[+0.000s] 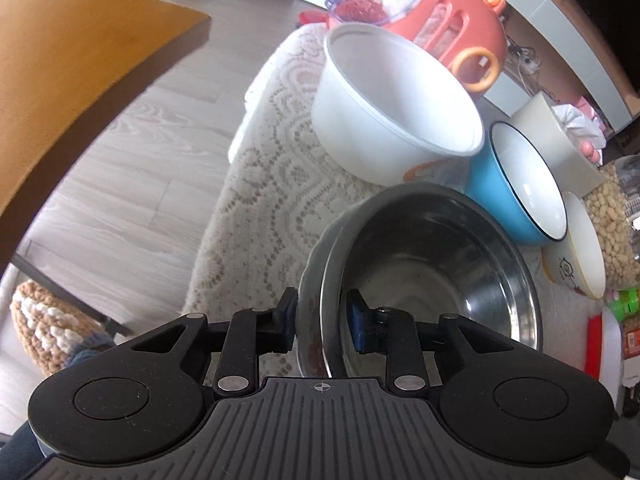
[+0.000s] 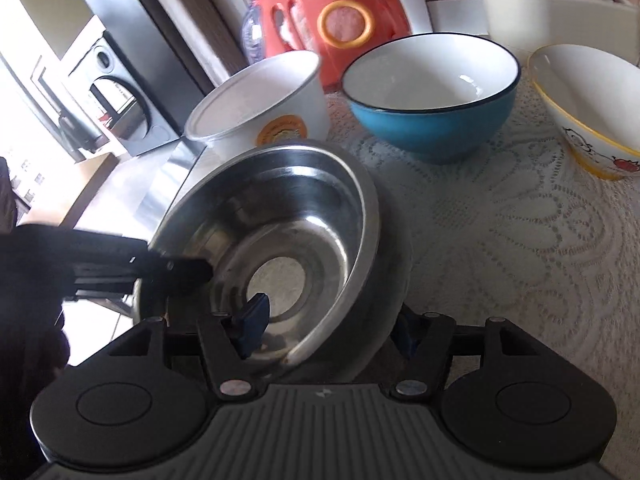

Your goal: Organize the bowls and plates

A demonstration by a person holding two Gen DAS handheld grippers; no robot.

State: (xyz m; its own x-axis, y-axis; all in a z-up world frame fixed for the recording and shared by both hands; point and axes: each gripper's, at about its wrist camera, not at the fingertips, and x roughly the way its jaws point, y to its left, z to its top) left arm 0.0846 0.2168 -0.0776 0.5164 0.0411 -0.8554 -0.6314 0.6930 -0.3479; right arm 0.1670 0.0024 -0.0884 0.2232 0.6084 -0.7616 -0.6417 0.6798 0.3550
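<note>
1. Steel bowl sits closest to both cameras, tilted, with both grippers clamped on its rim.
2. Left gripper grasps the near wall of the bowl: one blue pad presses the outside, the other the inside.
3. Right gripper likewise grips the rim, one finger inside the bowl and the other outside, mostly hidden behind the wall.
4. Beyond the steel bowl, ahead of the grippers, stand a white tub, a blue bowl and a yellow-rimmed bowl, all on a lace cloth.
5. Judged step: carrying or seating the steel bowl for stacking. Doing it well likely means keeping both grips firm on the thin, slippery rim, levelling the bowl, and lowering it squarely so it does not knock the white tub just ahead.
6. Only the right wrist view shows the left gripper's arm reaching in from that camera's left, the bowl's flat base, and the open stretch of cloth to the right.
7. Only the left wrist view shows the cloth's edge, the floor below and a wooden tabletop off to the left, which suggests the bowl hangs near the table's edge.
</note>
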